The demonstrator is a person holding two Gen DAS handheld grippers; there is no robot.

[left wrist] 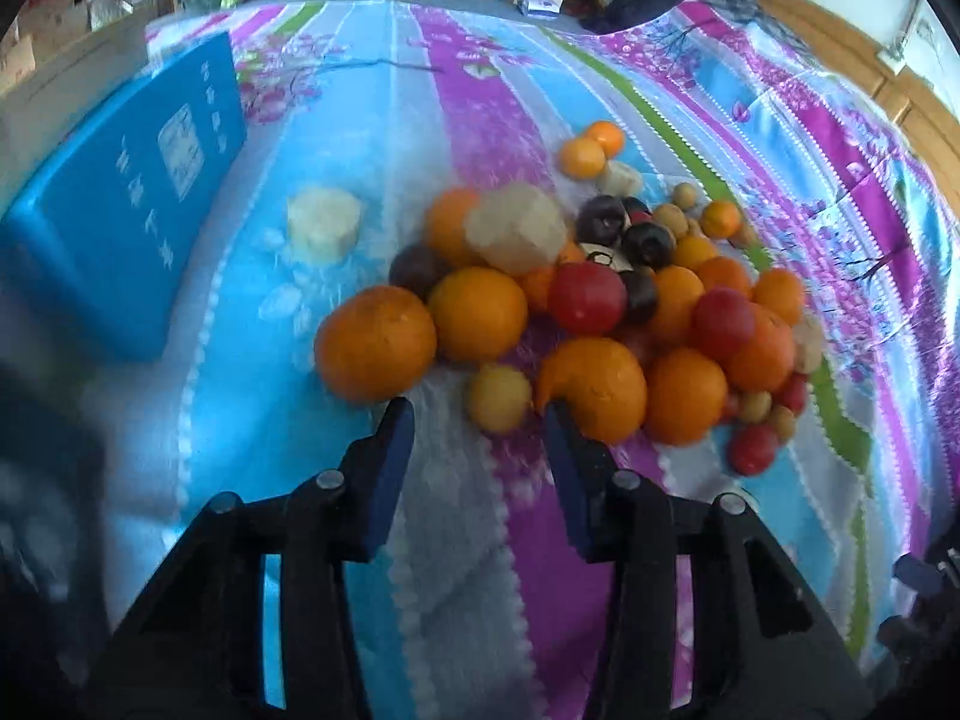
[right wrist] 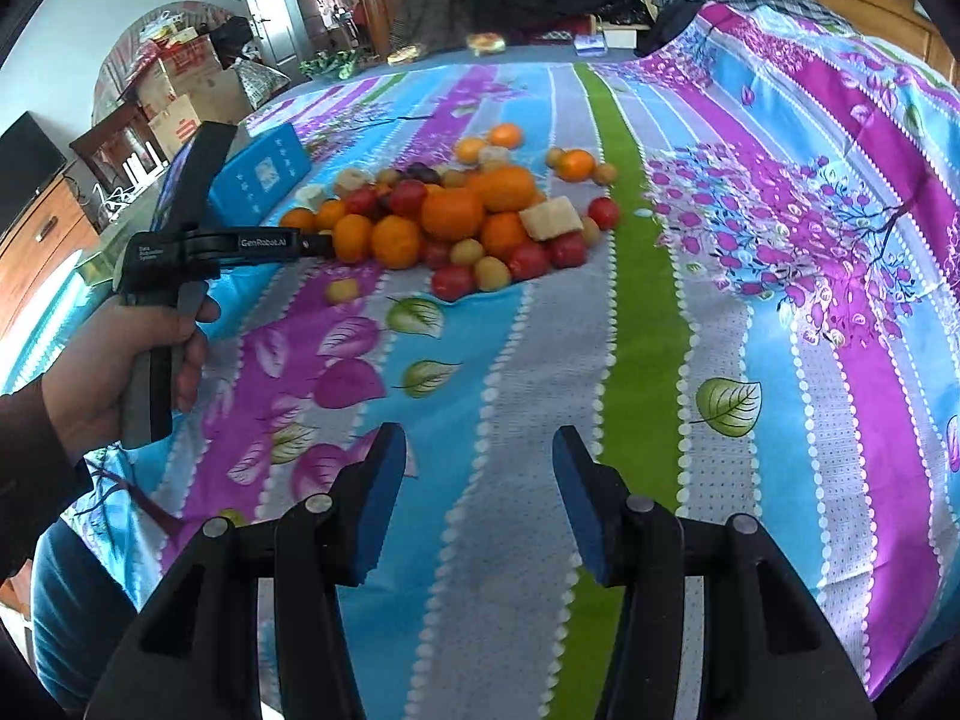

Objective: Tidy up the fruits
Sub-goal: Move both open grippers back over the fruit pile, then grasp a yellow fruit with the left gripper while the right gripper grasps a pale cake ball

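Observation:
A pile of fruit [left wrist: 576, 312] lies on a striped, flowered bedsheet [left wrist: 456, 540]: oranges, red and dark round fruits, small yellow ones and pale cut chunks. My left gripper [left wrist: 480, 414] is open and empty, just short of the pile, with a large orange [left wrist: 375, 351] ahead of its left finger and another orange [left wrist: 594, 390] touching its right fingertip. A small yellow fruit [left wrist: 499, 397] lies between the fingers' line. My right gripper [right wrist: 479, 441] is open and empty, well back from the pile [right wrist: 456, 222]. The left gripper's body [right wrist: 216, 243] shows in the right wrist view.
A blue box [left wrist: 120, 228] stands left of the pile, also in the right wrist view [right wrist: 264, 174]. A pale chunk [left wrist: 324, 222] lies apart near it. A lone yellow fruit [right wrist: 342, 290] sits nearer me. Clothes and boxes crowd the bed's far end.

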